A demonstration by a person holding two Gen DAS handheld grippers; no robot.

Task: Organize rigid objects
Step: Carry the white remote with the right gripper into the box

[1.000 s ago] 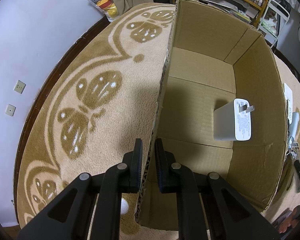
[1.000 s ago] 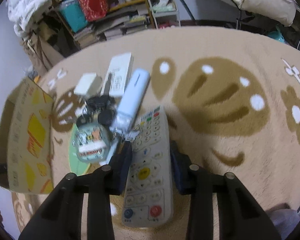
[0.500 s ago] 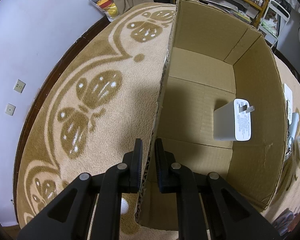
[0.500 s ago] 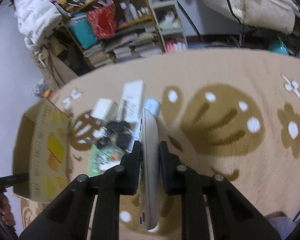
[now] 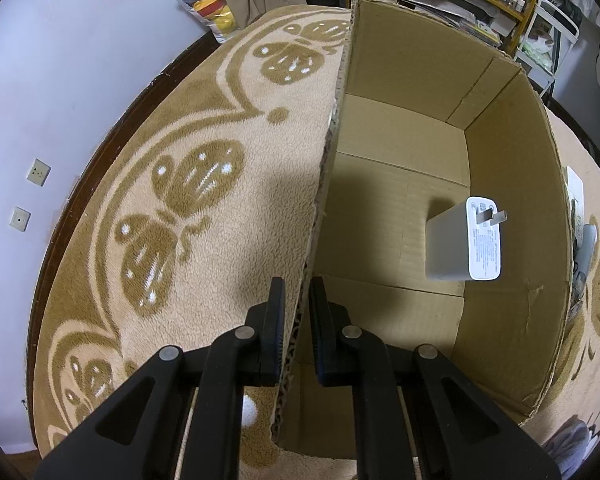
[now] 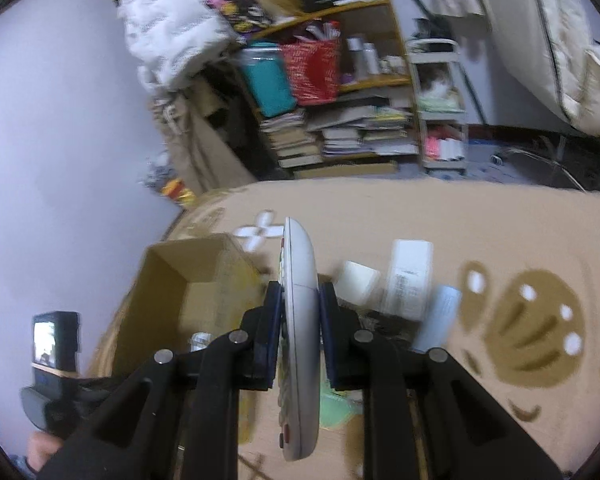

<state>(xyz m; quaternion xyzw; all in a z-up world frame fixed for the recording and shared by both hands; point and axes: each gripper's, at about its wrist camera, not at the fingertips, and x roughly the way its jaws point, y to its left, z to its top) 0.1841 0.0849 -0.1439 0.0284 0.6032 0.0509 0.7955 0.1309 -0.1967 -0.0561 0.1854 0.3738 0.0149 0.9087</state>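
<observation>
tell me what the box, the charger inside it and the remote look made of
Box: corrugated cardboard, matte brown; the fluted edge shows where the left gripper pinches its wall. Charger: likely hard plastic, smooth white, with metal prongs. Remote, held in the right gripper: apparently grey plastic with a smooth back.

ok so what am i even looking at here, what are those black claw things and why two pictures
The black claws are two-finger grippers, one in each of a person's hands, each carrying a camera that looks along its fingers. In the left camera's picture, the left gripper pinches the wall of an open brown cardboard box standing on a beige patterned rug; a white plug-in charger lies inside. In the right camera's picture, the right gripper holds a grey remote control on edge above the rug, where more small white items remain.
</observation>
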